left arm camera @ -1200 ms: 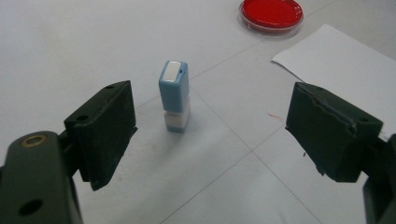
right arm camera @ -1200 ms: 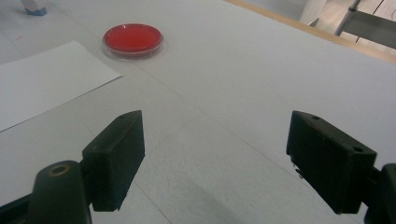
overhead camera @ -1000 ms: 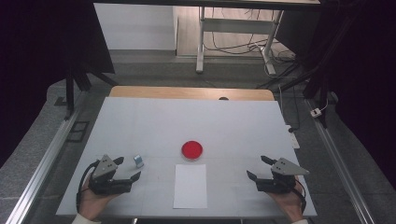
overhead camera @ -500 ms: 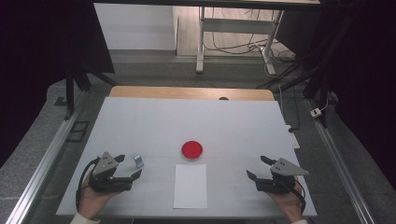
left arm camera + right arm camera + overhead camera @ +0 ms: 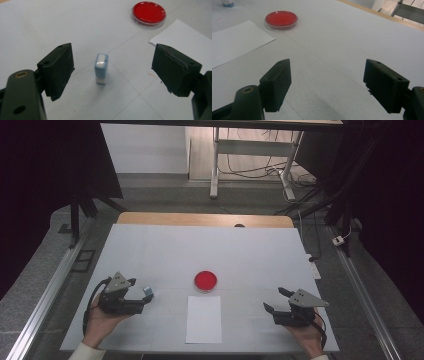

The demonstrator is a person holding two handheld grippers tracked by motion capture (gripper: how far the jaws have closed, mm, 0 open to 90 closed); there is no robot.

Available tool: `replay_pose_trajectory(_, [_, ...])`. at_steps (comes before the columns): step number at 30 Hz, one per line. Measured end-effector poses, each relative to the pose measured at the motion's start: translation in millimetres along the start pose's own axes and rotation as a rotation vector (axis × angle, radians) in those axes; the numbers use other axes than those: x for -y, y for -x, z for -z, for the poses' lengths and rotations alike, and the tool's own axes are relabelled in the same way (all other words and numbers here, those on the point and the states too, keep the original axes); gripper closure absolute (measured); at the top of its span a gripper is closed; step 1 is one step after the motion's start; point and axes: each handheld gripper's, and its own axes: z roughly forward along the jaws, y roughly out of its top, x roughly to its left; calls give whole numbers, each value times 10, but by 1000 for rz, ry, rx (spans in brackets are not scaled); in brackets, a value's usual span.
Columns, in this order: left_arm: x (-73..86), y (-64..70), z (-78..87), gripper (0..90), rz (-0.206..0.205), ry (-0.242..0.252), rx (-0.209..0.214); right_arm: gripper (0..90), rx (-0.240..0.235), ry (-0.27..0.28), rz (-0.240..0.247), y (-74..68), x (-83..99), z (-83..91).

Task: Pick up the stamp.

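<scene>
Cut off: stamp top cropped in right gripper view.
Left gripper: jaws spread wide, holding nothing.
Right gripper: jaws released, apart from all items.
Stamp location: upright on table, between left jaws, untouched.
Counts: one stamp, one red dish, one paper sheet.

- stamp stands on the table, left of the dish
- paper sheet lies just before the dish
</scene>
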Motion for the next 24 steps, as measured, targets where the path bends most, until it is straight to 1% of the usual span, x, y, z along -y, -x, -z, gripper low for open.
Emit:
replay_pose_trajectory(1, [-12,-16,-10,183,0,-5,-5,222,5,-5,3,0,-2,2])
replay_pose_trajectory(4, [-68,-70,-33,191,3,-22,10,222,0,-1,0,2,-11,-2])
replay_pose_trajectory(5, [-116,-89,-44,195,-2,-41,16,222,-2,7,-7,-2,-28,-4])
replay_pose_trajectory(6, [-116,-89,-44,196,-2,-41,16,222,-3,7,-6,-4,-34,-9])
replay_pose_trajectory(8, [-161,-109,-53,199,-7,-58,27,222,-3,3,-2,-9,-37,-14])
replay_pose_trajectory(12, [-229,-158,-125,203,-7,-107,46,222,-10,-1,4,-21,-37,-37])
replay_pose_trajectory(14, [-231,-172,-164,205,-11,-122,42,222,-14,-4,-1,-23,-39,-48])
replay_pose_trajectory(16, [-213,-187,-202,220,-14,-128,33,222,-13,-6,8,-26,-33,-56])
replay_pose_trajectory(17, [-204,-194,-225,223,-22,-142,36,222,-15,-8,5,-29,-29,-59])
replay_pose_trajectory(19, [-176,-199,-262,247,-34,-153,36,223,-14,-14,3,-31,-23,-65])
replay_pose_trajectory(21, [-153,-197,-307,251,-49,-182,39,223,-15,-16,2,-31,-20,-68])
replay_pose_trajectory(22, [-140,-197,-319,283,-57,-185,40,223,-16,-20,4,-29,-12,-77])
replay_pose_trajectory(24, [-124,-197,-344,306,-53,-187,47,225,-13,-27,7,-27,-2,-81])
